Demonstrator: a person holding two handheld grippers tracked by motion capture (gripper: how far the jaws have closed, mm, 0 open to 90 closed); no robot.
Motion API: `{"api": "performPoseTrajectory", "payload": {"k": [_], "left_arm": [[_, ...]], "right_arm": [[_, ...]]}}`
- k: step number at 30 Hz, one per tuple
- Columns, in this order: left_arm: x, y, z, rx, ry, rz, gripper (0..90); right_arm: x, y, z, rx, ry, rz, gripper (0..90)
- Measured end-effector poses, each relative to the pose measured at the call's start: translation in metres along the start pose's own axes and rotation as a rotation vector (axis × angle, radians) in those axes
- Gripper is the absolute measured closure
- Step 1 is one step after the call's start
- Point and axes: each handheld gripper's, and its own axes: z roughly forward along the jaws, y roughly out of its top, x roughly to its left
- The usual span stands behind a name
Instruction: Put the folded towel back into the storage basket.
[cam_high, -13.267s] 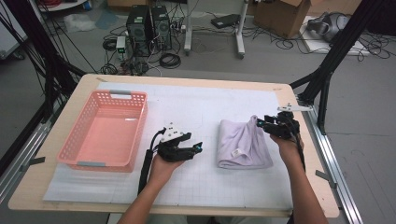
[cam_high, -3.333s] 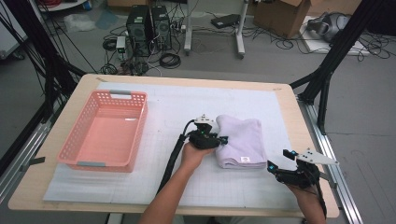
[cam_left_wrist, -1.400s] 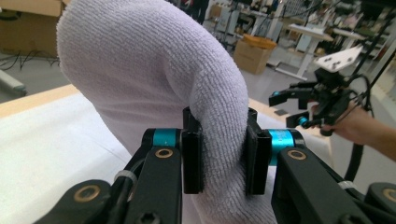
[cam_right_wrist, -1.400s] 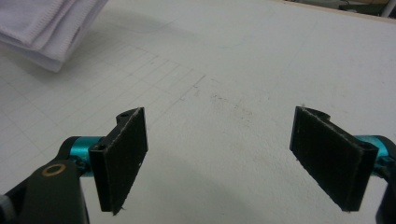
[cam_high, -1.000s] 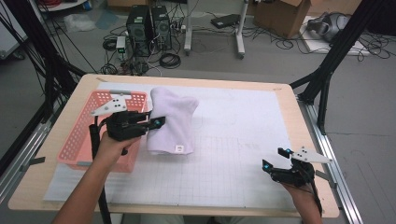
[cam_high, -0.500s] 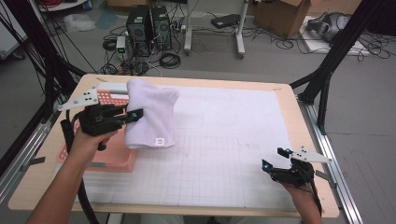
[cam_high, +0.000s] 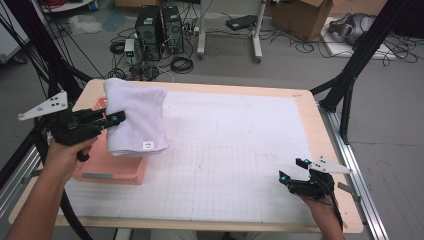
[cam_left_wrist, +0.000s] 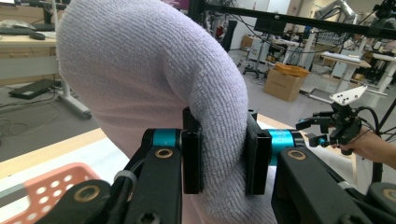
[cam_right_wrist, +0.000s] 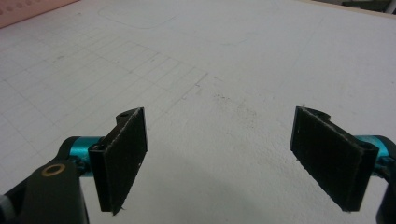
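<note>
A folded lilac-white towel (cam_high: 134, 116) hangs in the air above the pink basket (cam_high: 112, 169) at the table's left edge. My left gripper (cam_high: 115, 119) is shut on the towel's left side and holds it up. In the left gripper view both black pads (cam_left_wrist: 192, 154) press into the thick folded towel (cam_left_wrist: 154, 79). My right gripper (cam_high: 292, 169) rests low over the table's front right corner, open, with nothing between its jaws; its view shows the two pads (cam_right_wrist: 122, 156) wide apart over the white gridded mat (cam_right_wrist: 224, 60).
The white gridded mat (cam_high: 235, 145) covers most of the wooden table. Computer cases (cam_high: 160, 25), cables and a cardboard box lie on the floor beyond the far edge. Black frame struts (cam_high: 350, 75) stand at the right rear corner.
My left hand has carried the towel further left and slightly up, from beside the basket to over it. The right gripper has stayed in place.
</note>
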Motion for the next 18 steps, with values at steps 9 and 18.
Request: {"api": "performPoseTrajectory", "payload": {"k": [9,18], "left_arm": [[0.012,0.006,-0.028,-0.016,0.042,0.005,73.4],[0.027,0.005,-0.048,-0.024,0.08,-0.009,73.3]], "right_arm": [[-0.002,0.001,0.0,-0.004,-0.006,0.004,17.5],[-0.001,0.002,0.0,-0.002,-0.01,-0.002,17.5]]}}
